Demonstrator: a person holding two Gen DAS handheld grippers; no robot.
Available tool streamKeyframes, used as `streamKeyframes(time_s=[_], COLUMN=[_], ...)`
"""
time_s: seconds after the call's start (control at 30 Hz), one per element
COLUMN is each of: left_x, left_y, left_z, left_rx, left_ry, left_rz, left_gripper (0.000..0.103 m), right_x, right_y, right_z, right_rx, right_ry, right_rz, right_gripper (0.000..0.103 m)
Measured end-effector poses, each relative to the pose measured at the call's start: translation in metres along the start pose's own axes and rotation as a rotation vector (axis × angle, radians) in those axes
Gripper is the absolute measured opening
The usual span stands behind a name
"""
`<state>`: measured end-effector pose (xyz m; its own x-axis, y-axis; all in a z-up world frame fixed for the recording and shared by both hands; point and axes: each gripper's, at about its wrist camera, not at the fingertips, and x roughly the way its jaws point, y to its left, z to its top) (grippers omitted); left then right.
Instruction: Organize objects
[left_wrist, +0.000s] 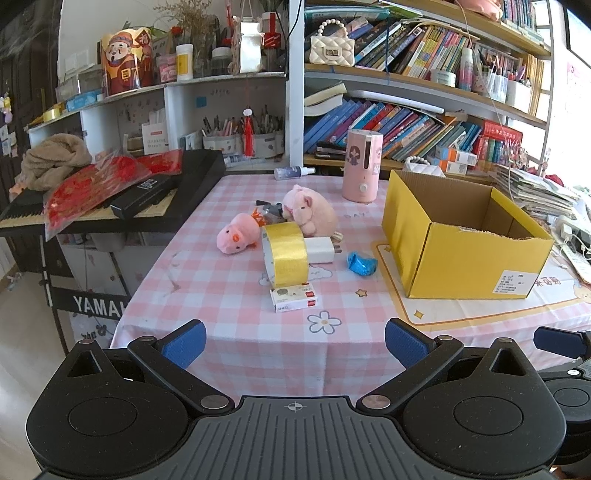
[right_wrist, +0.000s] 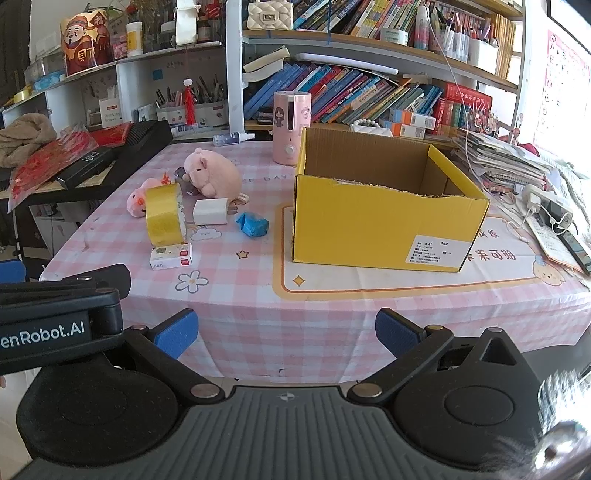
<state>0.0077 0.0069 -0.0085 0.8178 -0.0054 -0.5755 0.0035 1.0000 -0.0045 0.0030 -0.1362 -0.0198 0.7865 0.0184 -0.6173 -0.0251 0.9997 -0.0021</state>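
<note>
Clutter sits loose on the checked tablecloth (left_wrist: 229, 295): gold tape roll (left_wrist: 285, 254), two pink plush pigs (left_wrist: 308, 214), white charger (left_wrist: 320, 250), blue wrapper (left_wrist: 361, 263), small card box (left_wrist: 294, 298); yellow box (right_wrist: 380, 229) looks empty, so nothing seems sorted. Left gripper (left_wrist: 295, 345) and right gripper (right_wrist: 286, 332) hover spread wide, empty. Keyboard (left_wrist: 96, 305) reads "YAMAH"

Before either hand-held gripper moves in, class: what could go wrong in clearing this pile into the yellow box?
1. The gold tape roll stands on edge, leaning on the small card box; a nudge could send it rolling.
2. The white charger sits tight against the roll and the big pig plush, so a grasp may drag neighbours.
3. The yellow box has tall walls; a low carry could strike its rim.
</note>
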Motion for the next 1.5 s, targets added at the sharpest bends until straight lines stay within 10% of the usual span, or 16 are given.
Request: streamKeyframes(time_s=[1.5], left_x=[0.002], left_y=[0.041], left_z=[0.003], left_rx=[-0.083], left_ry=[0.016], left_rz=[0.055], left_gripper=[0.103], right_x=[-0.002], right_y=[0.016], right_z=[0.011], right_rx=[-0.019], right_ry=[0.007], right_rz=[0.012], right_gripper=[0.102])
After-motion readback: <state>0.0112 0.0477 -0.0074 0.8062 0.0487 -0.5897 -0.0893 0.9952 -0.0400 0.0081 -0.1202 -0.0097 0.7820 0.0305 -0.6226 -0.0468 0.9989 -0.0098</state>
